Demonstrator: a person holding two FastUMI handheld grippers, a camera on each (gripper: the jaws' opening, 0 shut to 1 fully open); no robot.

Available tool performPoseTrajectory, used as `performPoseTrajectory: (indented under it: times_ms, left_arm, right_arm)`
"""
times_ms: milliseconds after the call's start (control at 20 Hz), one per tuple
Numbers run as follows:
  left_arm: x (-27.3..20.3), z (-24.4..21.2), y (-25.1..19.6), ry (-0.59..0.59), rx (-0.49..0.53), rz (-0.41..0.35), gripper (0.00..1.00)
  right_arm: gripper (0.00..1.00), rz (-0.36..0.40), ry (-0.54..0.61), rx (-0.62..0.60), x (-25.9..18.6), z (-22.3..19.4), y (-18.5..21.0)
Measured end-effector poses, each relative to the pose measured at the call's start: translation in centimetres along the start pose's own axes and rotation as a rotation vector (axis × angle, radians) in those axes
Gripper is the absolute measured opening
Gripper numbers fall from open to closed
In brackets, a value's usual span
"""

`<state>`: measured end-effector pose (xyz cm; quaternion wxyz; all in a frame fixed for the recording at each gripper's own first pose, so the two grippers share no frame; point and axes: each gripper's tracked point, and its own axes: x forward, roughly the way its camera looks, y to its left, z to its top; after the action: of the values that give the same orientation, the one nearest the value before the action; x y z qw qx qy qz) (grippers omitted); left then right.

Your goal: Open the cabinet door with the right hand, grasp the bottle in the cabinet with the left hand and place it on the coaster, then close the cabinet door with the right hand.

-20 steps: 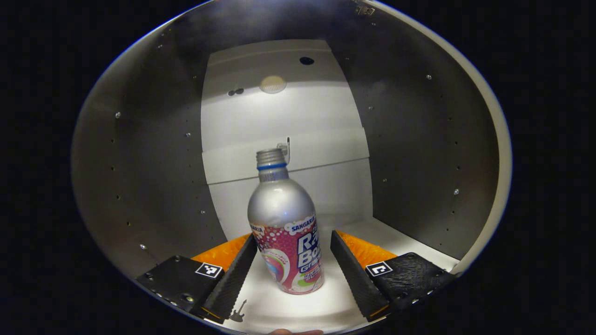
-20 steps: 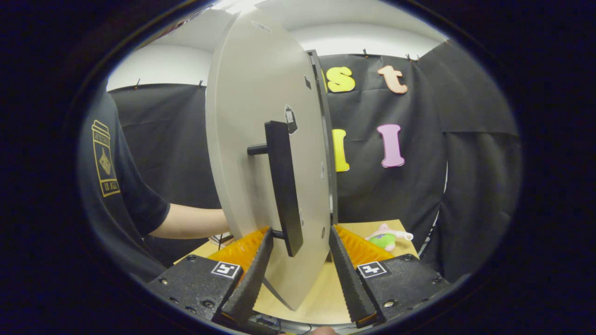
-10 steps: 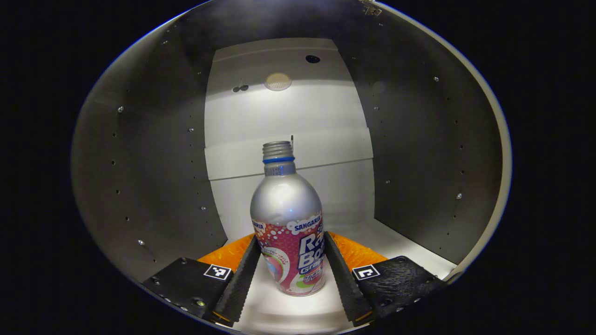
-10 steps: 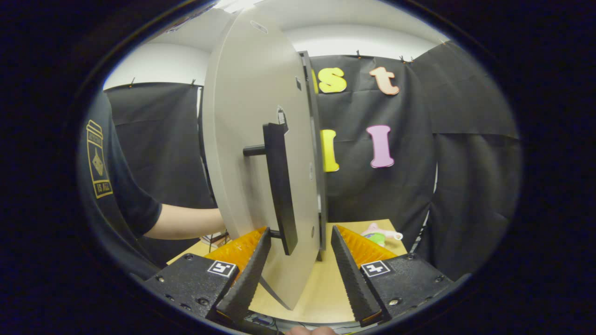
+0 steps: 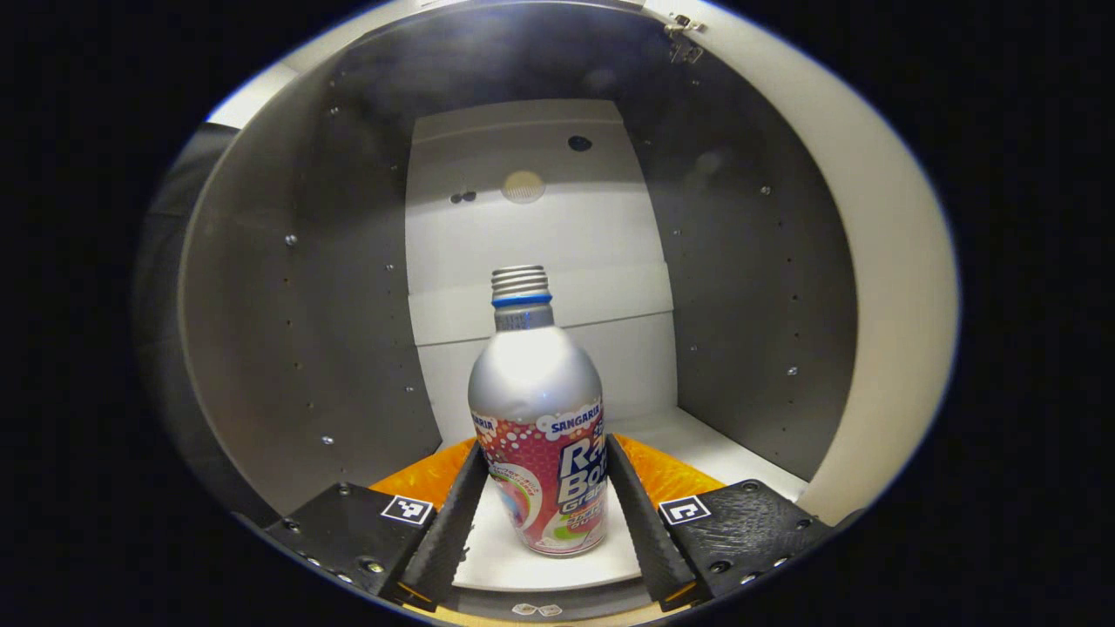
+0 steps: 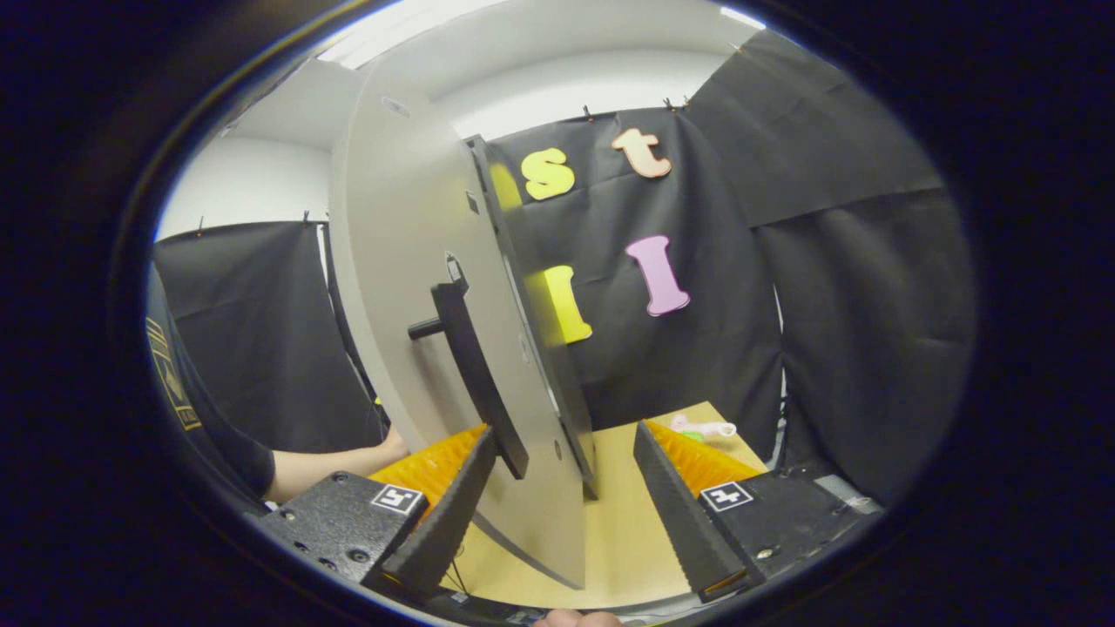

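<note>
Inside the open cabinet (image 5: 287, 348), my left hand-held gripper (image 5: 542, 496) pinches the silver drink bottle (image 5: 538, 418), both fingers (image 5: 449, 518) pressed against the lower, printed part of its body. The bottle stands upright on the cabinet's white floor near the front edge, uncapped, with a blue ring below the threaded neck. Grey side walls and a white back panel (image 5: 540, 226) frame it.

Outside, my right hand-held gripper (image 6: 562, 496) sits spread wide at the swung-open cabinet door (image 6: 401, 287). The door's lower edge stands between the fingers, and the black bar handle (image 6: 475, 383) ends just beside the left finger (image 6: 440, 527); I cannot tell if they touch. Beyond the door lies the wooden bench (image 6: 623, 522), with a small pink-and-green toy (image 6: 701, 428) at its far side. A person's forearm (image 6: 335, 460) reaches in at the left behind the door.
</note>
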<state>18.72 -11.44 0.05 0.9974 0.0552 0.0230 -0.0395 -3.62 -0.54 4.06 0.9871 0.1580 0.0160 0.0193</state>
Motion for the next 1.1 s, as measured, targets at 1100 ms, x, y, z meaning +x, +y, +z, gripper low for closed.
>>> performPoseTrajectory:
  times_ms: [1100]
  left_arm:
    - [-26.1, -16.6, 6.8, 0.042, -0.037, 0.088, 0.79]
  right_arm:
    - [0.99, -0.296, 0.112, 0.228, 6.4, -2.8, -13.9]
